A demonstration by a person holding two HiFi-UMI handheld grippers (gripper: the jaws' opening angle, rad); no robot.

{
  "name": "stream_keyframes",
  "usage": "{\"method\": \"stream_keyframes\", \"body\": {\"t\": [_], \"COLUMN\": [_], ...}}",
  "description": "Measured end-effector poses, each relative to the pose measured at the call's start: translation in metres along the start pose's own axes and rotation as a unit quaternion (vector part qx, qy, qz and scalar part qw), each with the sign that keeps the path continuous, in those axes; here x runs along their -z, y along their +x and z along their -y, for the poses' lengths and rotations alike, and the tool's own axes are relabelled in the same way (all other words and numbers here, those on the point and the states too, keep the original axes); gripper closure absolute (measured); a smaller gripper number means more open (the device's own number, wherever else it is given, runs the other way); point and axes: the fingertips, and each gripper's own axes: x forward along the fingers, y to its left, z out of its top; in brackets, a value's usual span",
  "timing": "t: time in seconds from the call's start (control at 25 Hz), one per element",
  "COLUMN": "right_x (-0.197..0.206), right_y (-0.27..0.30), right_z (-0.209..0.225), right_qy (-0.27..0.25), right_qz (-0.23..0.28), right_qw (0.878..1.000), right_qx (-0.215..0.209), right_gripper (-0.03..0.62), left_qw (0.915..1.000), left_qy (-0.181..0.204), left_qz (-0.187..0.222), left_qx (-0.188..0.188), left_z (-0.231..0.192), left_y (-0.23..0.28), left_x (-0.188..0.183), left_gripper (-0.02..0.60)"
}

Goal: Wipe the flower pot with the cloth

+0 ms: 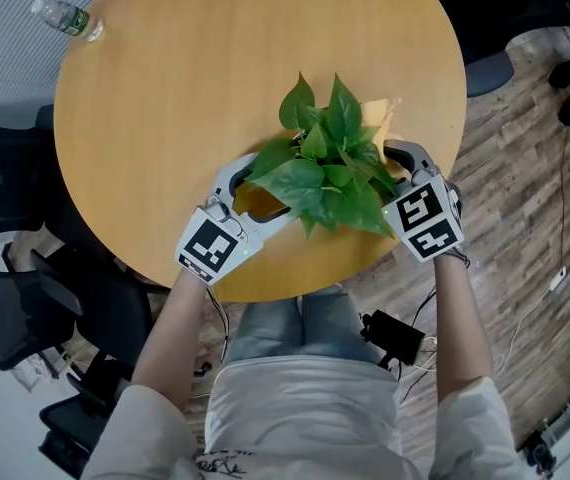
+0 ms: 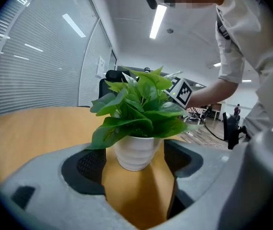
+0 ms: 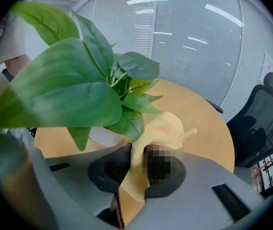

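Both forearms reach forward from the bottom of the head view, bare below short light sleeves, one gripper in each hand. The left forearm [image 1: 177, 323] angles in toward the middle, and the right forearm [image 1: 462, 318] runs nearly straight up the frame. The left gripper [image 1: 260, 193] points up and to the right in that view and lies close to level. Its jaws are spread wide with the pot [image 2: 135, 152] standing between the tips, and neither pad presses on it. The right gripper [image 1: 395, 158] tilts down more steeply. Its jaws are clamped on the cloth [image 3: 163, 128], which bunches out past the tips. Both marker cubes face up at the head camera.
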Motion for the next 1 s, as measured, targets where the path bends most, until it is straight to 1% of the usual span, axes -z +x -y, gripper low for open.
{"method": "stream_keyframes", "body": {"t": [0.16,0.32,0.44,0.52,0.76,1.0], "right_x": [-0.004,-0.007,-0.014,-0.015,-0.012,-0.008], "right_y": [0.005,0.010,0.010,0.010,0.009,0.004], "right_z": [-0.003,-0.010,-0.017,-0.020,-0.024,-0.031], "right_qy": [-0.020,-0.057,-0.090,-0.101,-0.106,-0.088], "right_qz": [0.000,-0.003,-0.002,-0.004,-0.004,0.001], "right_qw": [1.000,0.998,0.996,0.995,0.994,0.996], "right_qx": [-0.005,-0.012,-0.012,-0.007,-0.002,0.006], "right_gripper": [0.528,0.528,0.528,0.528,0.528,0.528], "left_qw": [0.9999,0.9996,0.9997,0.9998,1.0000,0.9999], "left_qy": [0.009,0.020,0.011,0.005,0.001,-0.011], "left_qz": [0.006,0.004,0.006,0.008,0.004,0.004], "left_qx": [0.013,0.020,0.019,0.015,0.001,-0.011], "left_z": [-0.001,0.001,0.003,0.003,0.003,0.003], "left_y": [0.010,0.019,0.022,0.023,0.023,0.023], "left_x": [-0.002,-0.003,-0.004,-0.003,0.000,0.002], "left_gripper": [0.196,0.196,0.198,0.199,0.199,0.201]}}
